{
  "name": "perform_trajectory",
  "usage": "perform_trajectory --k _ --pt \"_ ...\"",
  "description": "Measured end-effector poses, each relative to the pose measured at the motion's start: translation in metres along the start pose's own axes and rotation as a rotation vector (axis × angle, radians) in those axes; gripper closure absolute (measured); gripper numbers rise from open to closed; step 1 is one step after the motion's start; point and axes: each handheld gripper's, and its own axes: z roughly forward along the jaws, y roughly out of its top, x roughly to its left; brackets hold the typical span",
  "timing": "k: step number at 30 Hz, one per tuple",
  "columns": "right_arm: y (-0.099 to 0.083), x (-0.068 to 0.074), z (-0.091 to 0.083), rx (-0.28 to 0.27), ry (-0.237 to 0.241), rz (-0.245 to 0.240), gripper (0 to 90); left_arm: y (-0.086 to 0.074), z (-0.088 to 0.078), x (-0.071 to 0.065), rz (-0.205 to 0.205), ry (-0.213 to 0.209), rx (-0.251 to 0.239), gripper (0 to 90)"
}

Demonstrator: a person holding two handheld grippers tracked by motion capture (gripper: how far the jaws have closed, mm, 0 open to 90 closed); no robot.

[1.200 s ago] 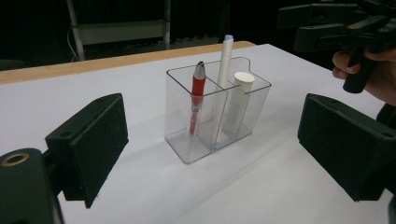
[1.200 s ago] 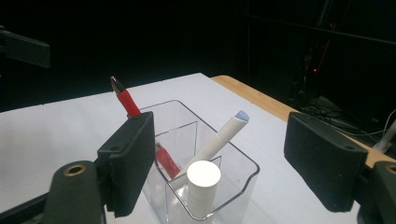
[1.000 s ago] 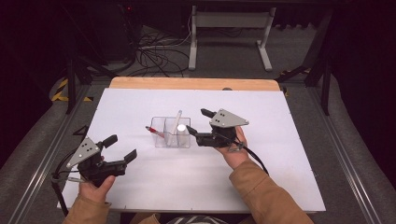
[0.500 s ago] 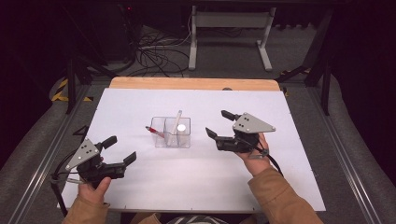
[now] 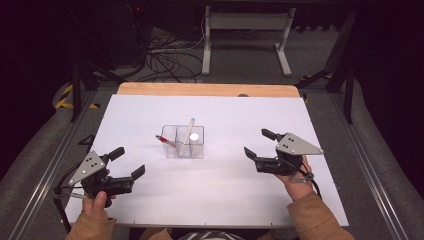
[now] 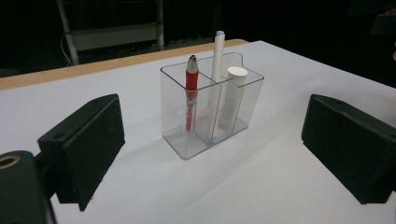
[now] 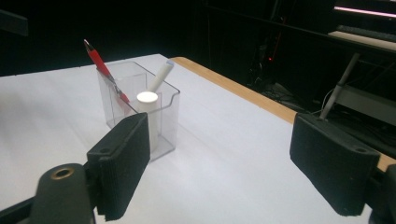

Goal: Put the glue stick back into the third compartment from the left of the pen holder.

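Note:
A clear two-compartment holder (image 5: 175, 149) stands upright at the middle of the white table (image 5: 225, 200). A red pen (image 5: 165, 140) leans in its left compartment. Its right compartment has a white pen (image 5: 190, 129) and a white capped cylinder (image 5: 194, 136). In the left gripper view the holder (image 6: 177, 135) stands ahead of the wide-apart jaws of my left gripper (image 6: 219, 154), with the red pen (image 6: 191, 79) nearest. My left gripper (image 5: 130, 161) is open at the near left. My right gripper (image 5: 255, 142) is open, right of the holder and apart from it. Its jaws have just been opening, with nothing between them.
A wooden strip (image 5: 207, 90) runs along the table's far edge. Behind it on the floor are a metal stand frame (image 5: 245, 30) and loose cables (image 5: 170, 55). Metal rails (image 5: 45, 165) flank the table's sides.
My right gripper has drawn away from the holder, moving to the right and slightly nearer the front edge. The left gripper has stayed put.

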Motion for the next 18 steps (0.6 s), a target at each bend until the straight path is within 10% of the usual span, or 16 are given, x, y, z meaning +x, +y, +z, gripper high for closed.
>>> perform_trajectory --k 18 --pt "-0.072 -0.012 -0.034 0.037 0.013 0.12 16.9 -0.009 0.0 -0.004 0.026 0.002 0.003 6.8"
